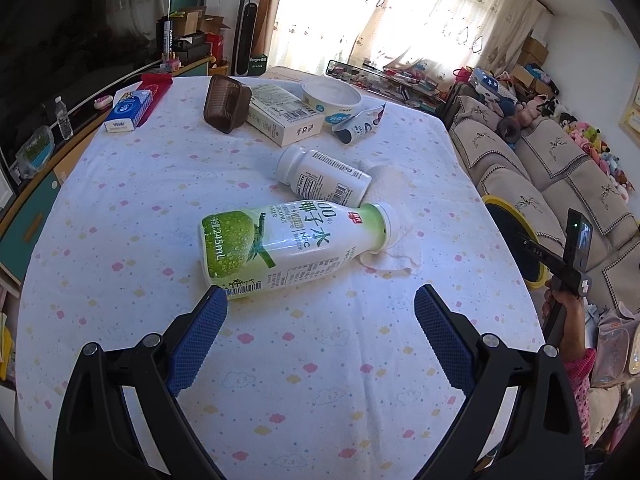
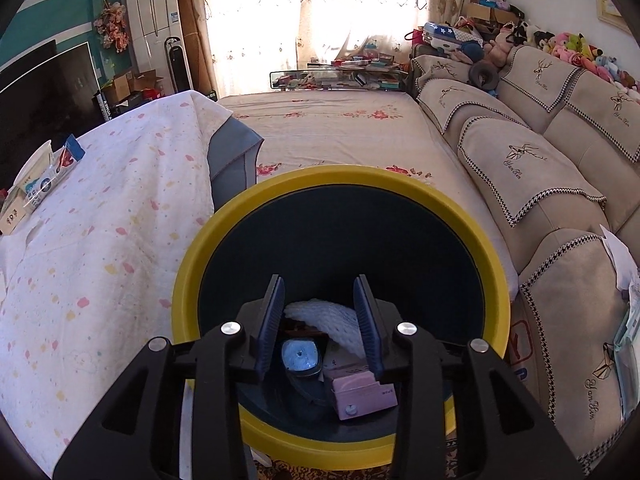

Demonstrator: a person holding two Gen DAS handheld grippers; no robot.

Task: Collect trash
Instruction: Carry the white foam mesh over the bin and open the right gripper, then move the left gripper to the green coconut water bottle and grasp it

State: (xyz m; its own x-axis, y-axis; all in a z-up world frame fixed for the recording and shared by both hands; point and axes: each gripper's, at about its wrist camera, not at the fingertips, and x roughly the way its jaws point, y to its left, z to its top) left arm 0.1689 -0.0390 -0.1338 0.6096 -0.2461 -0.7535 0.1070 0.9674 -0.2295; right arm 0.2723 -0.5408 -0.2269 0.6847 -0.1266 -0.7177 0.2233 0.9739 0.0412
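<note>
Left tool hovering low over the desk, blue pads spread wide, nothing between them. Green-and-white coconut water bottle lying on its side just beyond the tips, toward 12 o'clock, its barcode end right beside the left pad, cap pointing to 2 o'clock and resting on a crumpled white tissue. White pill bottle on its side just past it, farther toward 12. At the far edge, from 11 to 1 o'clock: brown plastic tray tipped up, flat white carton leaning against it, white round tub, crushed blue-and-white wrapper. Blue tissue pack at 10 o'clock, next to a red cloth. At 3 o'clock in the left wrist view, off the desk edge, a hand holding the other device above the yellow-rimmed bin.

Right tool pointing down into the yellow-rimmed bin, pads parted to a moderate gap, gripping nothing. Trash at the bottom of the bin, seen between and below the fingers: white foam netting, a dark can or cup with a pale round top, a pink box. Desk with its spotted cloth at 9 o'clock of the bin, sofa from 1 to 4 o'clock, floral bed cover at 12.
</note>
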